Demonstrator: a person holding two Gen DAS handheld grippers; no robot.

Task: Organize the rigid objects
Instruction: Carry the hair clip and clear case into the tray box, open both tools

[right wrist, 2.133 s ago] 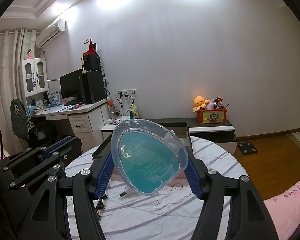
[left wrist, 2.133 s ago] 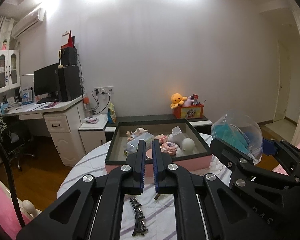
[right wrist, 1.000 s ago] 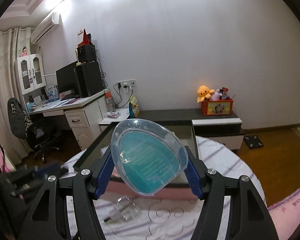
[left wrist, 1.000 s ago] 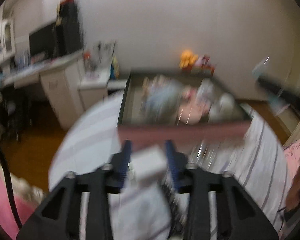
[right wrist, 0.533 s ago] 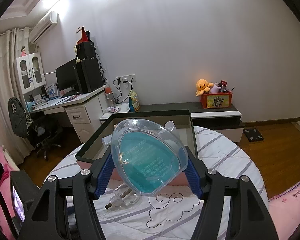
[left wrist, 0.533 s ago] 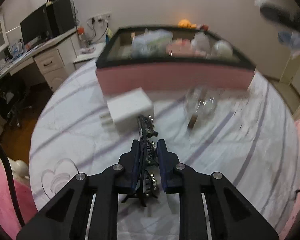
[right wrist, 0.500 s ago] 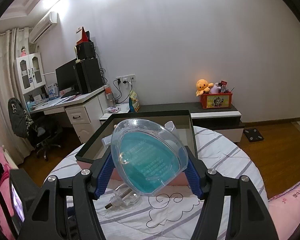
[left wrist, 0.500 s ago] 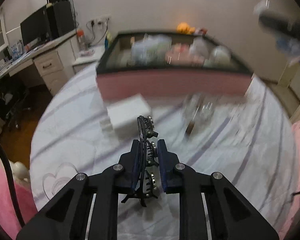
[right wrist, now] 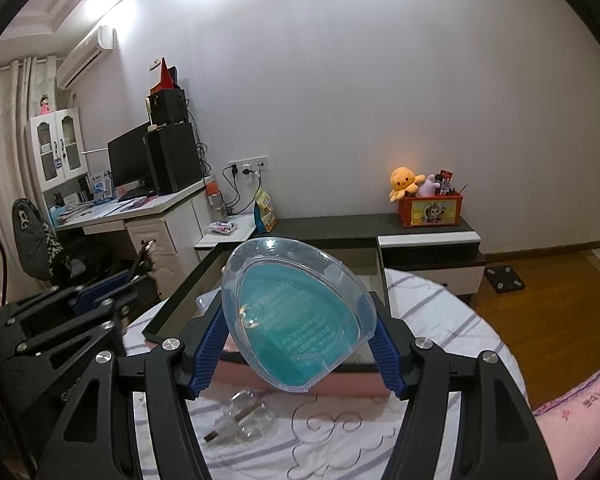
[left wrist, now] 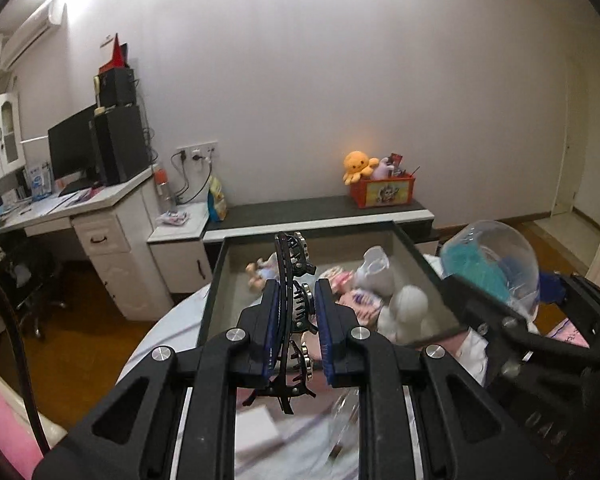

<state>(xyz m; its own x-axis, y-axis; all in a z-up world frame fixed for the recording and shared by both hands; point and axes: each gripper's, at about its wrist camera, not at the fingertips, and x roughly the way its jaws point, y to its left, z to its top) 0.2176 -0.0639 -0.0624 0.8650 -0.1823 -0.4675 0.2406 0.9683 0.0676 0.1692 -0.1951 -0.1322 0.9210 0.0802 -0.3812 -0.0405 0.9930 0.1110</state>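
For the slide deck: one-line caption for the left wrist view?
Left tongs grip a black hair clip above the pink storage box; right tongs hold a clear blue case.

Left tongs, right tongs — black angular frames, silver screws, blue ribbed pads (embossed lettering on side).

Dim ceiling-lit room, wall glare, fisheye-warped edges, blurred foreground.

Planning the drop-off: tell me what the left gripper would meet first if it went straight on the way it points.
Probably the open storage box: the left gripper, shut on the black hair clip, aims down into it, likely toward the toys near its front. Depth is uncertain.
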